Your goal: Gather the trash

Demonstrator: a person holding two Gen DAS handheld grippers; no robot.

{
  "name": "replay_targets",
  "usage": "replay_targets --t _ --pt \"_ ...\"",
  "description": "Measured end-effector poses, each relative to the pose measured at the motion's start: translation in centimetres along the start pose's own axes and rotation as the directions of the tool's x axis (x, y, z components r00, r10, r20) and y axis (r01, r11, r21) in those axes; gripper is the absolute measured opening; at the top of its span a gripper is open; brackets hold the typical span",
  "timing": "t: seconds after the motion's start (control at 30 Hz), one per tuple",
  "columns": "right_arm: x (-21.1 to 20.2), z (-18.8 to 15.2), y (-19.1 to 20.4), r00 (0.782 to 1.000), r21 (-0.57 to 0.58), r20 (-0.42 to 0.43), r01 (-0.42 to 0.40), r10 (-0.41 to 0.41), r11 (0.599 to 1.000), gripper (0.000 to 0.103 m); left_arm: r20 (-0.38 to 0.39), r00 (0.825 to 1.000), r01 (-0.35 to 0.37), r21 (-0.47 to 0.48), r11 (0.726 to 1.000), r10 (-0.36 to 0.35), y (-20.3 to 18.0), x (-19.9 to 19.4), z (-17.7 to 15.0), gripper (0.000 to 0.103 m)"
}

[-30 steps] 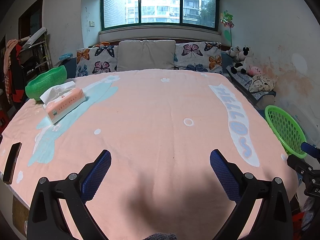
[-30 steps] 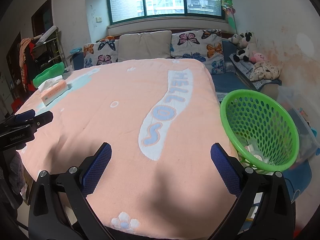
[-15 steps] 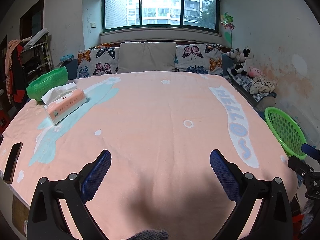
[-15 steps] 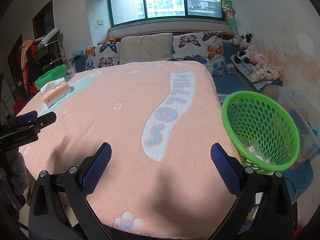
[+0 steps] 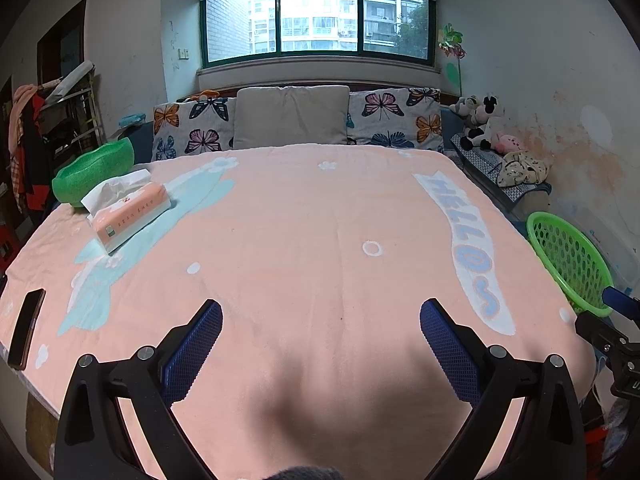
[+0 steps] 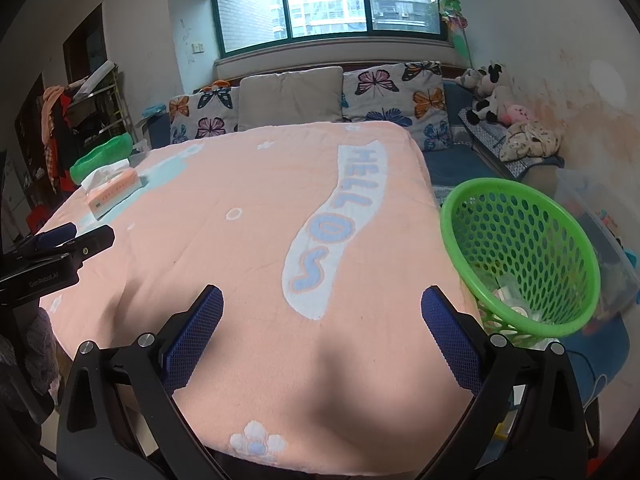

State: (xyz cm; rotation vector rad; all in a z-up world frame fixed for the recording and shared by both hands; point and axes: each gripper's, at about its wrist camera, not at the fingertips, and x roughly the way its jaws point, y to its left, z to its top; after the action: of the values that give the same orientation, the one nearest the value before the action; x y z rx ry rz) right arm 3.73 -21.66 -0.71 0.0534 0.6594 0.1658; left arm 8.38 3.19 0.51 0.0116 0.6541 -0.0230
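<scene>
The green basket (image 6: 520, 252) hangs just off the right edge of the bed (image 5: 320, 240), and several pale scraps of trash (image 6: 510, 302) already lie in its bottom (their exact nature is too small to tell). Judging from that and from the bare pink blanket, the collecting looks close to finished: nothing resembling litter shows on the bed. What does lie there sits far from the basket, toward the opposite side: a tissue pack (image 5: 128, 210) with a sheet pulled up, a green bowl (image 5: 94, 172) just behind it, and a dark phone (image 5: 26, 328) at the near corner. None of these reads as trash.

The left tool (image 5: 320, 332) hovers over the near edge of the bed, well away from the basket, fingers wide apart and empty. The right tool (image 6: 320, 320) hovers just beside the basket, equally spread, gripping nothing and touching nothing.
</scene>
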Motion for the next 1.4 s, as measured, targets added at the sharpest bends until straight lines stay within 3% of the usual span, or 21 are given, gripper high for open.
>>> replay_targets --t 1.4 --pt "-0.43 -0.44 -0.41 1.0 0.025 0.008 -0.001 0.001 1.0 0.099 -0.001 1.0 0.017 0.006 1.0 -0.017 -0.72 -0.22 -0.44 0.096"
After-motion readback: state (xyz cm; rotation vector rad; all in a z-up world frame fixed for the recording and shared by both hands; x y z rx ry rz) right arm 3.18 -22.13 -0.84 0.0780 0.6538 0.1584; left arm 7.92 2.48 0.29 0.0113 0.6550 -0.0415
